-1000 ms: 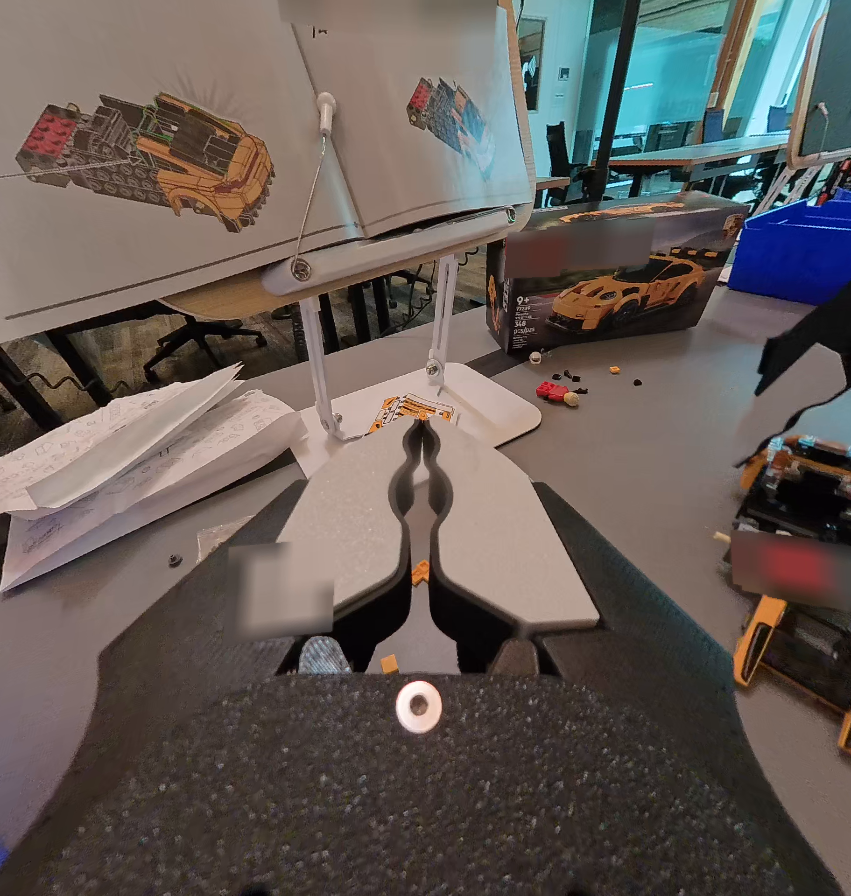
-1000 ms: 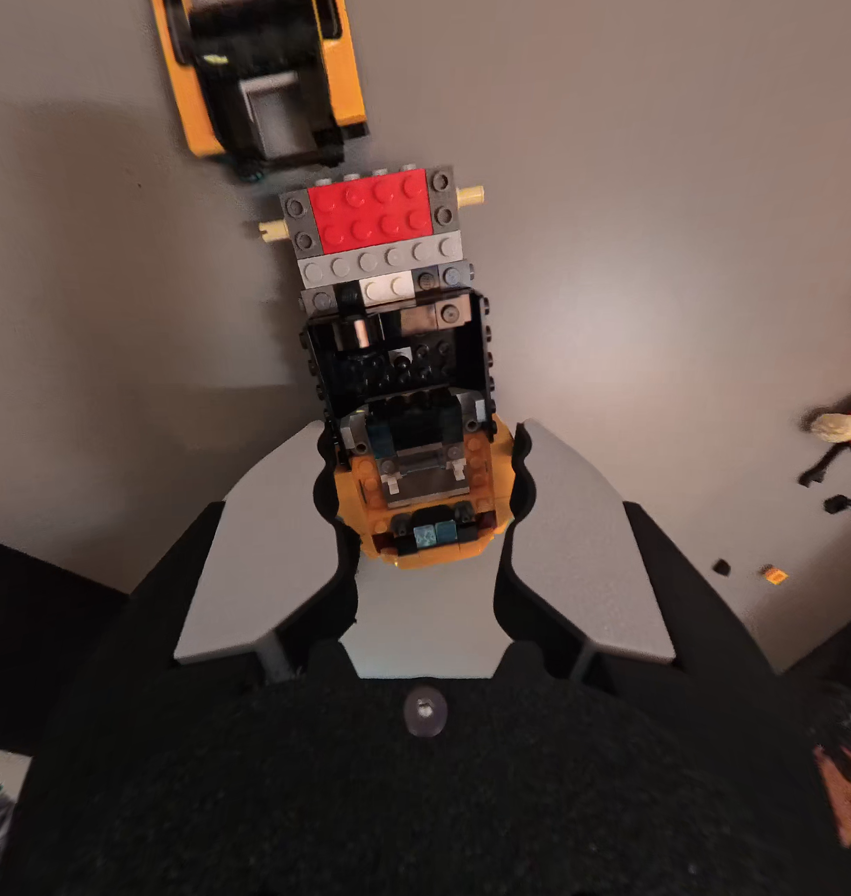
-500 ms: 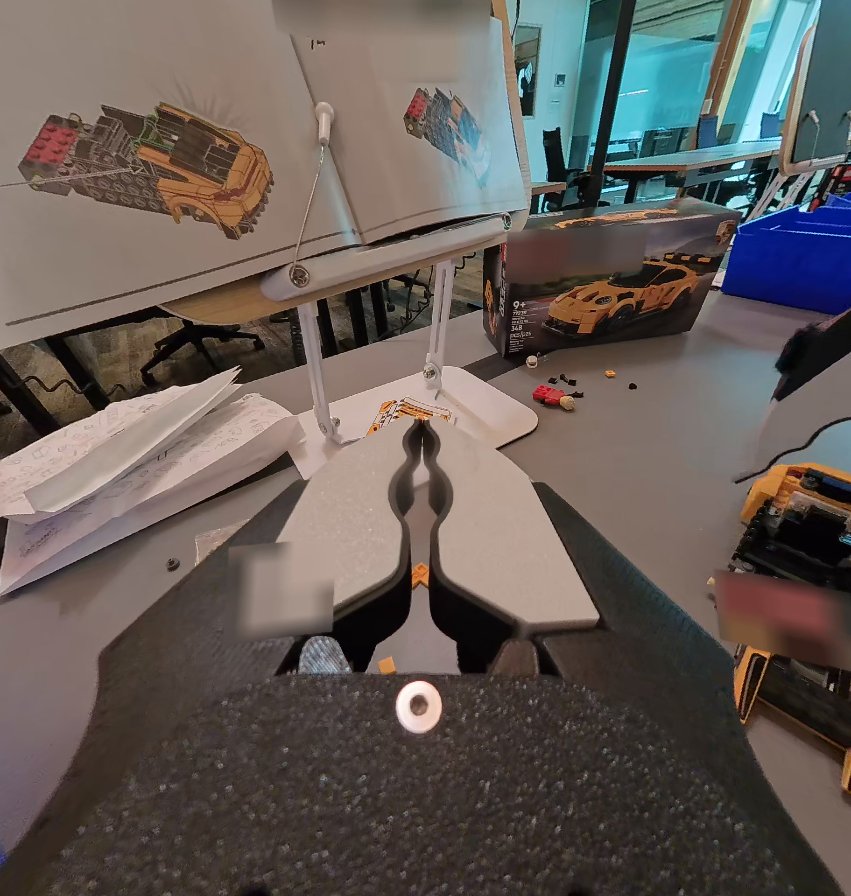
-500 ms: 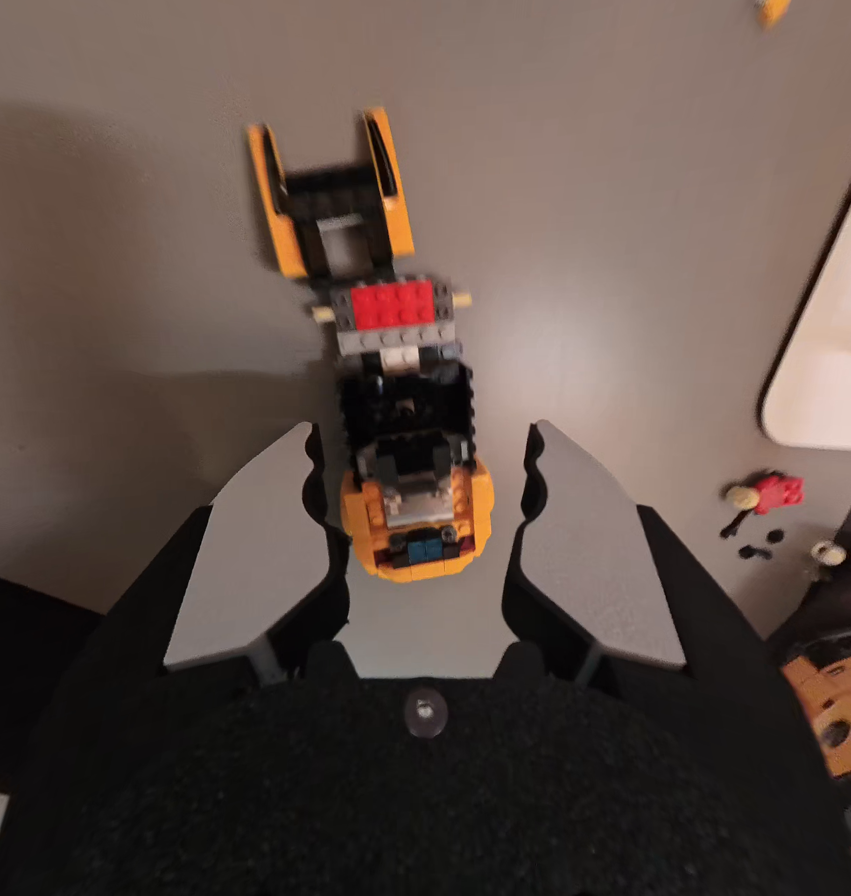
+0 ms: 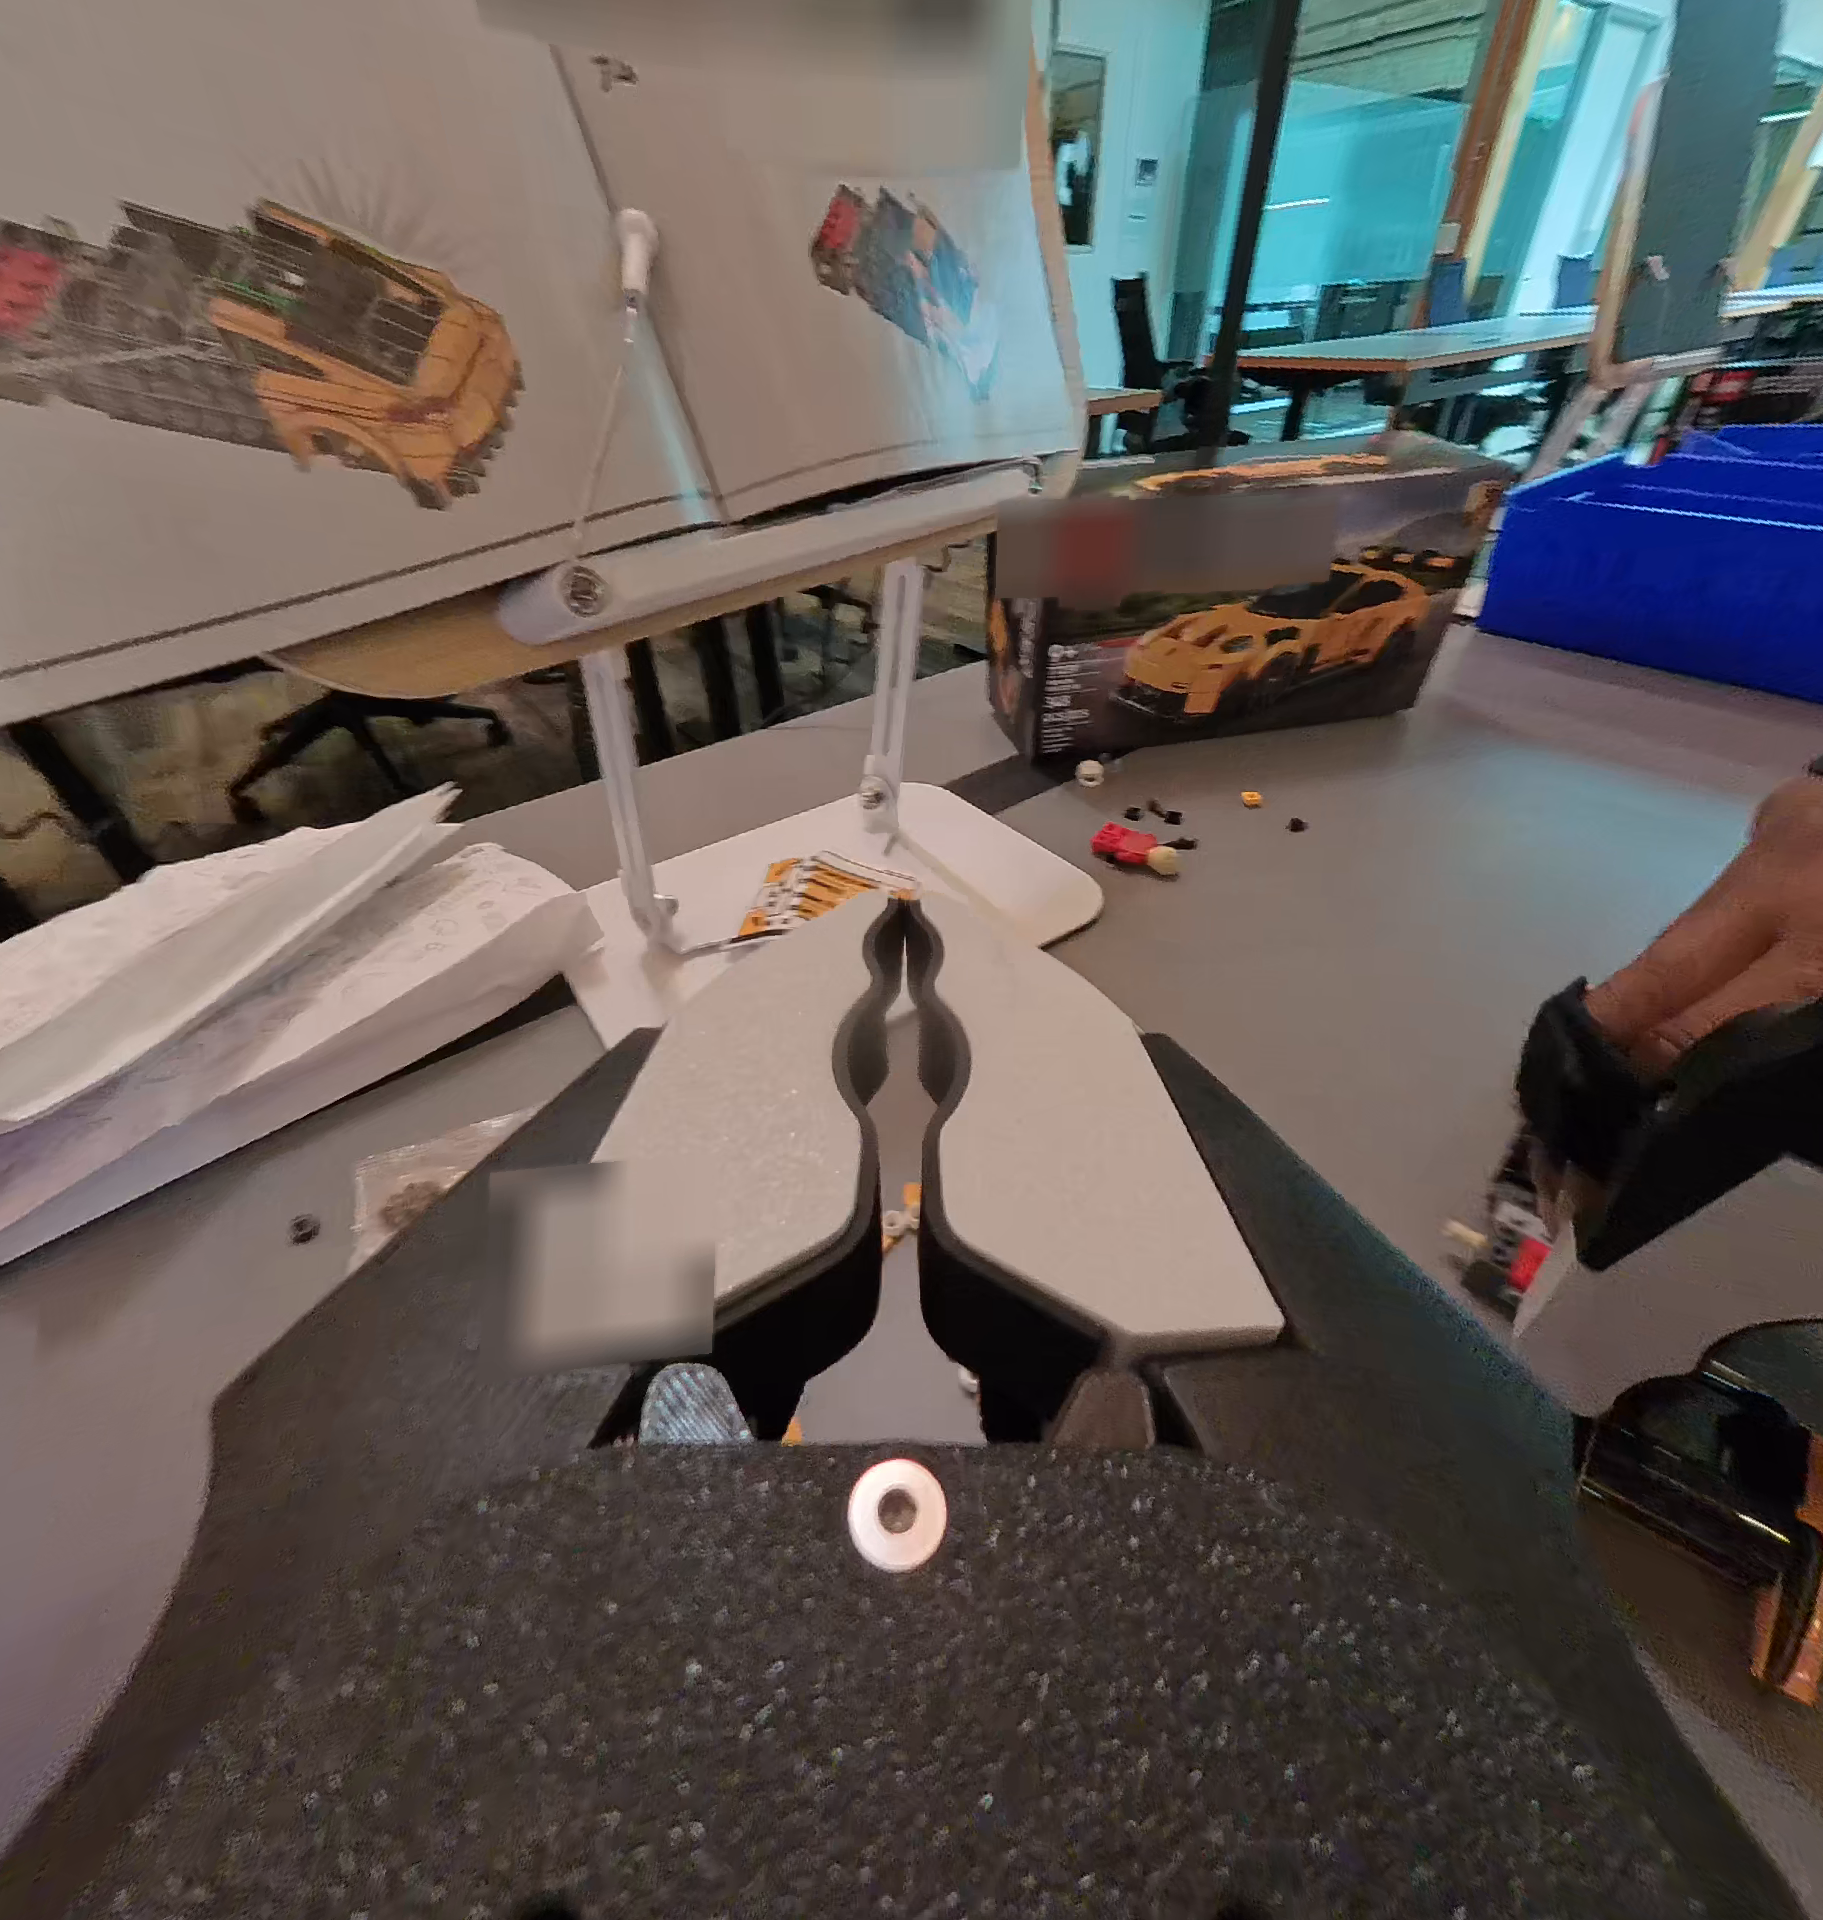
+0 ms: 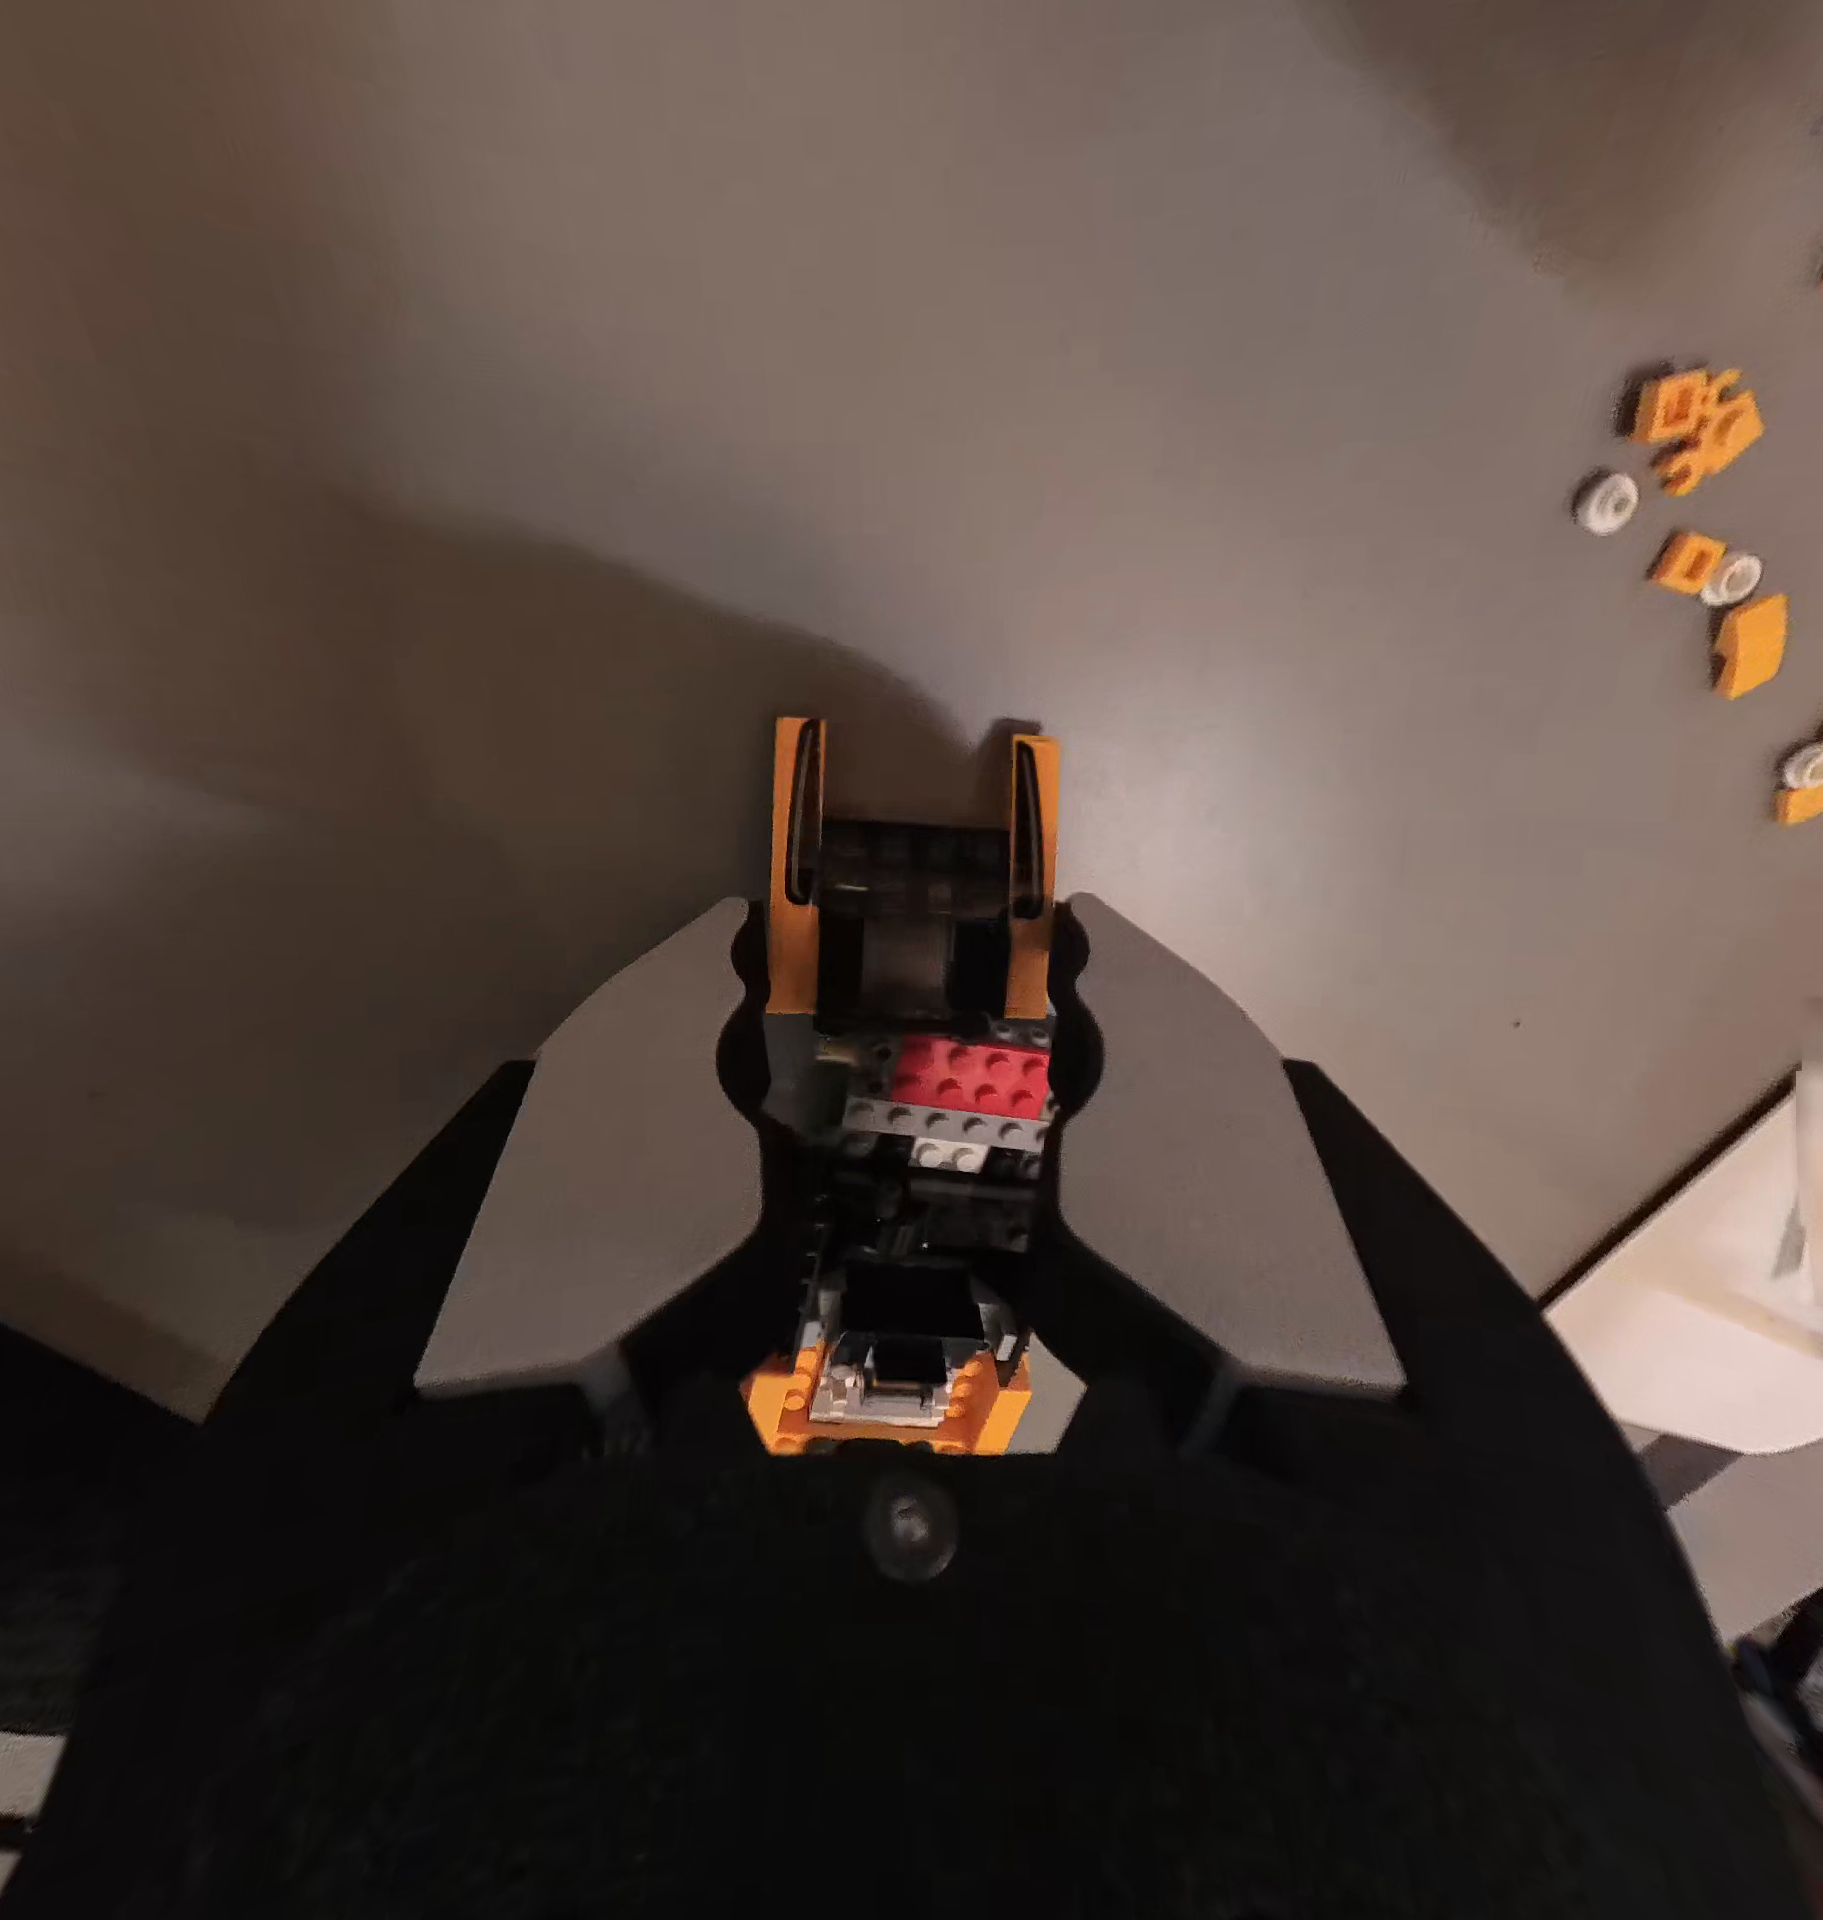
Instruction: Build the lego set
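Two grippers are splitting the work: the right gripper (image 6: 902,935) is straddling the half-built orange and black lego car (image 6: 912,1122) on the grey table (image 6: 471,416), jaws set along its flanks, apparently clamping it for lifting, while the left gripper (image 5: 902,914) is idling closed and empty, pointing at the instruction booklet (image 5: 367,312) propped on its white stand (image 5: 990,883) for easy reference
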Demonstrator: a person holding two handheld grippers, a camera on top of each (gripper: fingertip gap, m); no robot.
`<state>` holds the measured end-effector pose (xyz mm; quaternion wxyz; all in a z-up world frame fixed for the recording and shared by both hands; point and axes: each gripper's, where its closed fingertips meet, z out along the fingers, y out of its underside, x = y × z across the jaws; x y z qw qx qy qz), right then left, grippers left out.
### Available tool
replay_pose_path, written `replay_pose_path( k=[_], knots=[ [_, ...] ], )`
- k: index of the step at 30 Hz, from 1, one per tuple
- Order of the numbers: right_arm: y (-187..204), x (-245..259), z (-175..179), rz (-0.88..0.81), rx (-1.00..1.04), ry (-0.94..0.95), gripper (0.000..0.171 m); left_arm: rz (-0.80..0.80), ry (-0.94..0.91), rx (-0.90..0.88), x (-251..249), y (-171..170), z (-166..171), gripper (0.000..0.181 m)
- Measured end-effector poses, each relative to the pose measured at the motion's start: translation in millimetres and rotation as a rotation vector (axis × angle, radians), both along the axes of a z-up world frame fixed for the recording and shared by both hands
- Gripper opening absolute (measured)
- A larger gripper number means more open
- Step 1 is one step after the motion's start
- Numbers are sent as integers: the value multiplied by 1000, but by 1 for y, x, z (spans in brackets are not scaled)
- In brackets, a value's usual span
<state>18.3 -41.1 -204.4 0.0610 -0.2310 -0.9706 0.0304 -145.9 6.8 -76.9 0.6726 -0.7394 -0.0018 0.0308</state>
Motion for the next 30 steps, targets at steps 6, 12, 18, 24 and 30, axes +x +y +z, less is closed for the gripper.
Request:
replay_pose_path(
  k=[6,12,18,24,30],
  knots=[
    [-16,34,13,391,154,15,52,-153,-19,-53,25,4,-7,0],
    [-12,34,6,911,507,38,52,-180,-2,-86,32,8,-16,0],
    [-7,25,4,874,509,64,70,-177,30,-104,31,7,-19,0],
    [-2,32,42,-172,-130,131,64,-160,16,-85,24,4,-14,0],
    [-4,40,41,-974,-529,321,61,-163,-3,-66,24,3,-8,0]
  ],
)
